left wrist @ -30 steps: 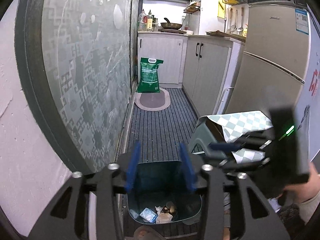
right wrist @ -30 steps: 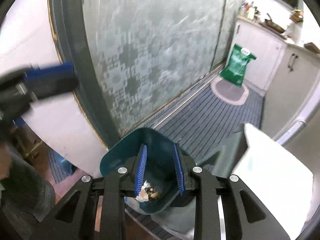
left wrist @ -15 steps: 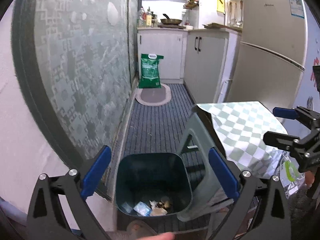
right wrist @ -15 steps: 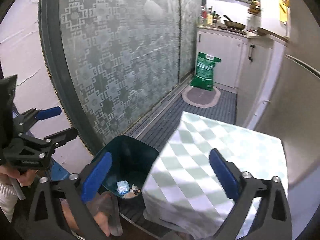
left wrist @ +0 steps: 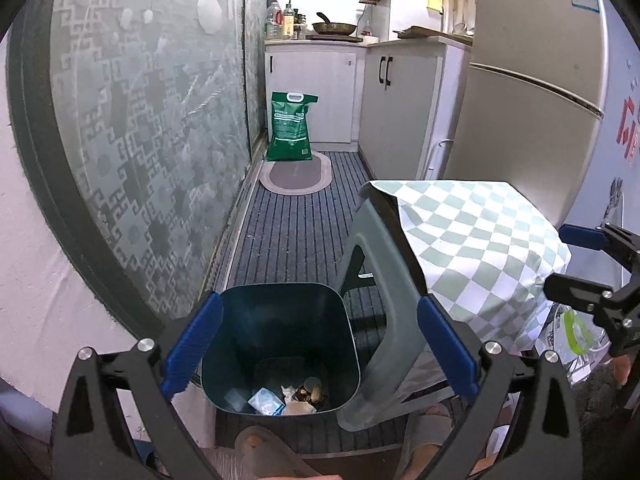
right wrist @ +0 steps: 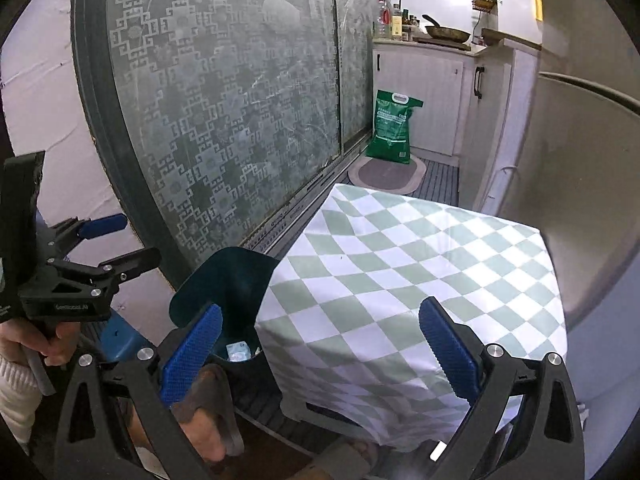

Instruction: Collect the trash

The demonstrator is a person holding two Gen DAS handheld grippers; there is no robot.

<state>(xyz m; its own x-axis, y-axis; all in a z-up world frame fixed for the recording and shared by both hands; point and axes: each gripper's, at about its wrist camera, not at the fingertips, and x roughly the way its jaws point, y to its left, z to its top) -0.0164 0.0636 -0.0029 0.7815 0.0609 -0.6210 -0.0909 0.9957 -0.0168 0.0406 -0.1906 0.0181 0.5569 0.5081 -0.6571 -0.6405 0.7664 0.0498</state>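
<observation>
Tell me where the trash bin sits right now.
In the left wrist view the trash bin stands on the striped floor mat at bottom centre, between the patterned glass door and the stool under the checked cloth.

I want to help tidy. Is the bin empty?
No. The dark teal bin stands upright, open-topped, with a few scraps of trash on its bottom, mostly unfilled.

**A narrow kitchen corridor**

A green bag stands at the far end of the striped floor mat, with an oval rug just in front of it. On the left runs a patterned frosted glass door. White cabinets line the far right, a pan and bottles on the counter. A fridge stands on the right. Nearer, a checked cloth covers a grey stool.
</observation>
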